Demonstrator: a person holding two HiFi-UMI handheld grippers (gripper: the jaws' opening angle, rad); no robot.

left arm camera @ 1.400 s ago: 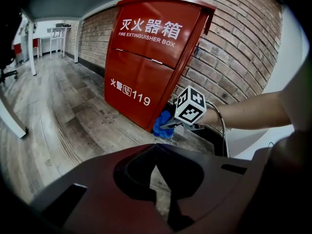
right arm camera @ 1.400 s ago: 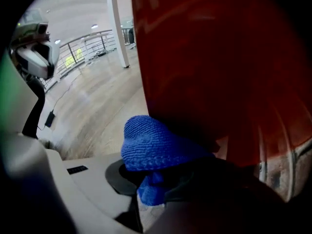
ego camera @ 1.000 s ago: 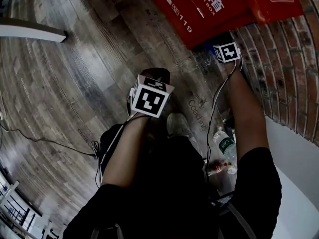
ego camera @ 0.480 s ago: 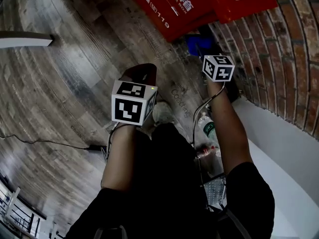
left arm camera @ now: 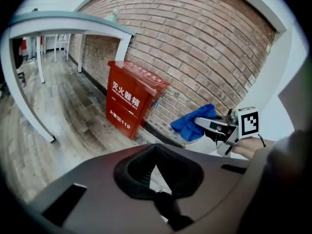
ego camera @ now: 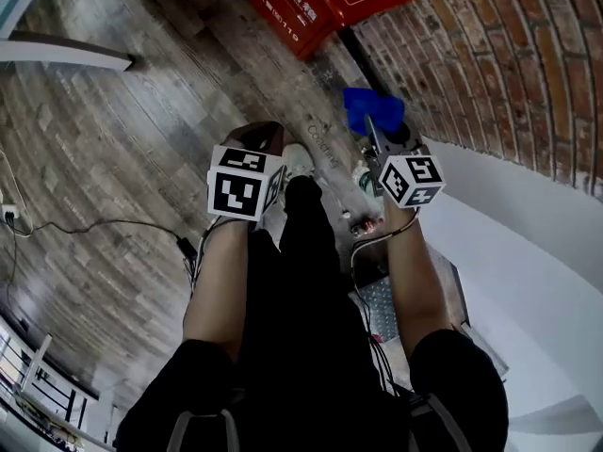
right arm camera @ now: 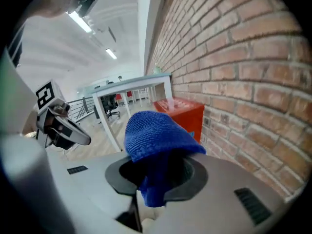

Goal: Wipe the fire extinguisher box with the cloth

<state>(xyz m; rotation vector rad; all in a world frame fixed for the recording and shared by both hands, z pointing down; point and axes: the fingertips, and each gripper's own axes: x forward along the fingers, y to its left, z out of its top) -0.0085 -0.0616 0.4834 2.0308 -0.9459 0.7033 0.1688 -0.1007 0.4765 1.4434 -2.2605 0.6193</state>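
Right gripper [right arm camera: 155, 182] jaws clenched on the blue cloth [right arm camera: 156, 135]. Left gripper [left arm camera: 159, 182] jaws closed, nothing between them.

Red fire extinguisher box [left arm camera: 130, 100] stood on the floor against the brick wall [left arm camera: 204, 48], well apart from the cloth. No contact, so wiping appeared undone.

Left gripper view showed the box's lettered front; head view caught only its corner.

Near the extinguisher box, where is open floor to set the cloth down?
Free for the cloth: the wood floor between the white table and the red box, down to the cable. Crowded: the strip along the brick wall, where bottles sit by the shoe.
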